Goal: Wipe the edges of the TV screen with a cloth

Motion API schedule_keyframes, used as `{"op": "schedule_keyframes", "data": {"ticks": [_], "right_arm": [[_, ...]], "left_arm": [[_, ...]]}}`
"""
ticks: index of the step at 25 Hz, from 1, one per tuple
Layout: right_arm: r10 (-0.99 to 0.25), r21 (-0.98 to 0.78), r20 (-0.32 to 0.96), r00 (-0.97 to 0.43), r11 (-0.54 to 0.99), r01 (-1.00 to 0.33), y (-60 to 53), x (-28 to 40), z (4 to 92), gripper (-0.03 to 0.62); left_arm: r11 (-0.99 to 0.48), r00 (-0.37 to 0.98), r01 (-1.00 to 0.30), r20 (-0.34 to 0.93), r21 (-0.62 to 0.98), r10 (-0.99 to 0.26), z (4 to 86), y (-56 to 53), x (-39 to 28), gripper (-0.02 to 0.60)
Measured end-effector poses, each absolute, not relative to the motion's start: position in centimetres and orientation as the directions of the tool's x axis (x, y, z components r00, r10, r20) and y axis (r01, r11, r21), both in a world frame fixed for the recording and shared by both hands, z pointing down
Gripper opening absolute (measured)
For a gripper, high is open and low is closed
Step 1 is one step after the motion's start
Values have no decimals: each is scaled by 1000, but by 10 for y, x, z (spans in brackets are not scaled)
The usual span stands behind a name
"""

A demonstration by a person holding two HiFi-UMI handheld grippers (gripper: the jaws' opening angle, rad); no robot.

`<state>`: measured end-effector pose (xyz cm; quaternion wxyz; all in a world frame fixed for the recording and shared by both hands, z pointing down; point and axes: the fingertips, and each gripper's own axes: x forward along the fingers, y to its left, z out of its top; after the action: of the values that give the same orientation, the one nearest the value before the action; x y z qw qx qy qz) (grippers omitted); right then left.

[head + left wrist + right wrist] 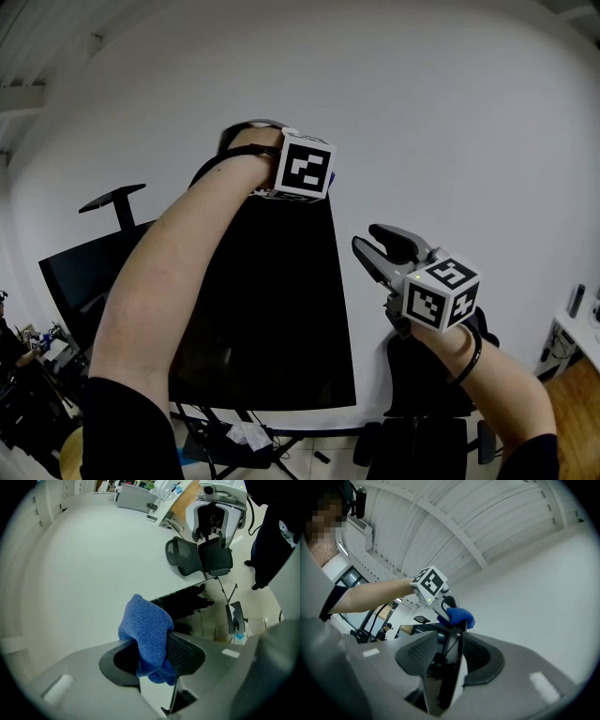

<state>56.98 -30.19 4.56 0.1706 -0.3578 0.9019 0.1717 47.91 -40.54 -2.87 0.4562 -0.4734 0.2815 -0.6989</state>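
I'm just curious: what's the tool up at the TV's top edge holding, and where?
The left tool holds a blue cloth, pinched across its bunched middle, with a fold sticking out past the tips.

Left arm [178, 272] raised high, left gripper [152, 641] jaws clamped, right gripper [368, 237] lower, angled upward, jaws apart
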Motion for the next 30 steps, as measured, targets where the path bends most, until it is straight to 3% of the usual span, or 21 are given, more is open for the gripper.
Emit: {"op": "schedule_keyframes", "data": {"ticks": [6,16,21,30], "right_arm": [[-611,181,-435,-661,660,-729,-301,569,41,173],[-635,159,-438,-636,642,-750,-293,573,50,173],[-645,85,-474,-599,644,-760,-278,585,62,173],[-639,12,-533,-554,650,-760,-210,563,101,173]], "left_arm": [[-357,29,350,391,-866,-920,-37,-405,500,140],[-258,425,120,285,-958,-859,-49,-376,535,140],[-337,631,-16,252,-941,-733,-25,-325,540,140],[-509,807,-300,69,-807,-586,58,-237,463,140]]}}
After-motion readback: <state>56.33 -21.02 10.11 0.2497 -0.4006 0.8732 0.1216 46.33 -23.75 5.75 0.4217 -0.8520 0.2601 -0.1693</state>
